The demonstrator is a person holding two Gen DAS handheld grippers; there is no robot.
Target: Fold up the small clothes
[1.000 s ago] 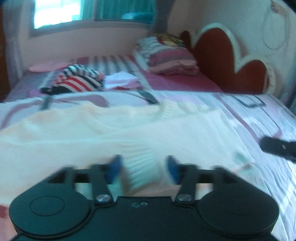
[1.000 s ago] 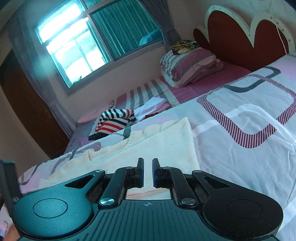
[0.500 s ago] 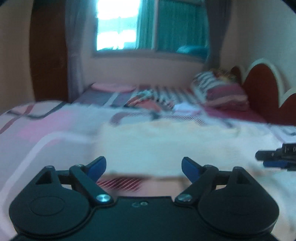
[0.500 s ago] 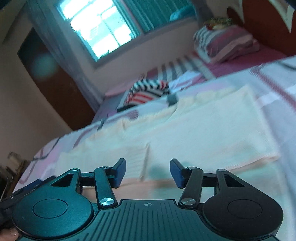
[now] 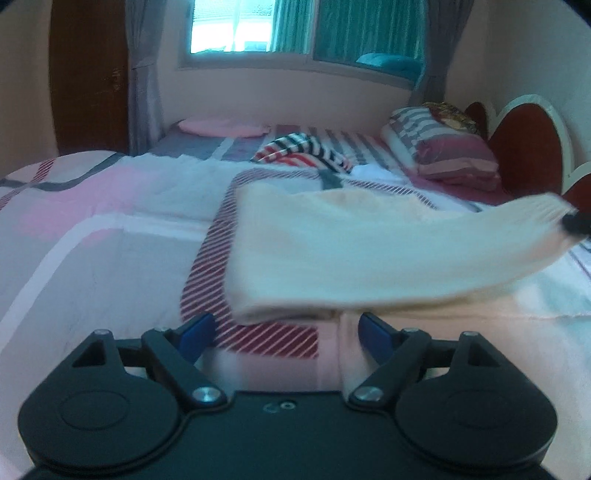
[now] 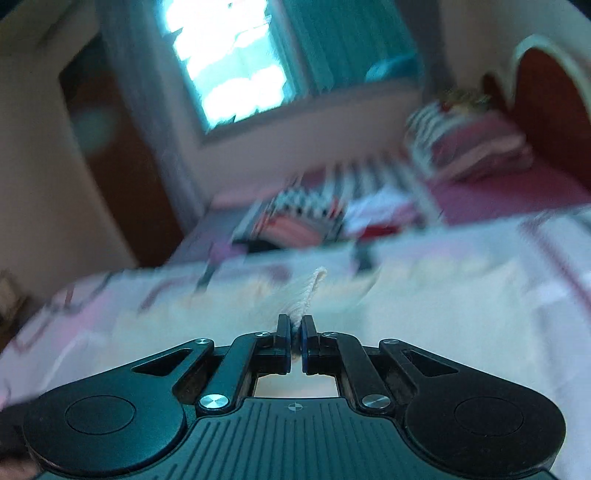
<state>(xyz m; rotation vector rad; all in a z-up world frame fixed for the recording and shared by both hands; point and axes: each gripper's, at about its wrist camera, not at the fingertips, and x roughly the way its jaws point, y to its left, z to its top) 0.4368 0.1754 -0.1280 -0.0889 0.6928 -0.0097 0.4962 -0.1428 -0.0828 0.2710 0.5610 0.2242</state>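
1. Here, the cream knit sweater [image 5: 332,254] lies spread on the bed, on the pink, white and maroon-striped bedspread [image 5: 110,240], with one part doubled back over the rest so that a rounded fold edge faces the left wrist camera.
2. One ribbed end of it, the cuff [image 5: 546,210], is lifted off the bed at the right of that view, pulled up and across by a dark tip at the picture's edge.
3. The right gripper [image 6: 294,332] has just clamped shut, and its jaws pinch that ribbed cream cuff [image 6: 308,295], which sticks up between the blue-edged pads (the rest of this view is smeared by motion).
4. The left gripper [image 5: 284,328] stands released over the near edge of the sweater, its jaws spread wide after closing in slightly; striped bedspread and the sweater's fold edge show between the blue pads [image 5: 375,330], but neither pad presses on cloth.
5. Beyond the sweater, farther up the bed, sits a crumpled red, white and navy striped garment [image 5: 306,153].
6. To its right is a stack of striped and maroon pillows [image 5: 443,151] against the scalloped red headboard [image 5: 528,147].
7. A flat pink pillow [image 5: 221,127] lies at the far left of the bed under the window [image 5: 236,26], with grey curtains on either side and a brown door [image 5: 88,74] to the left.
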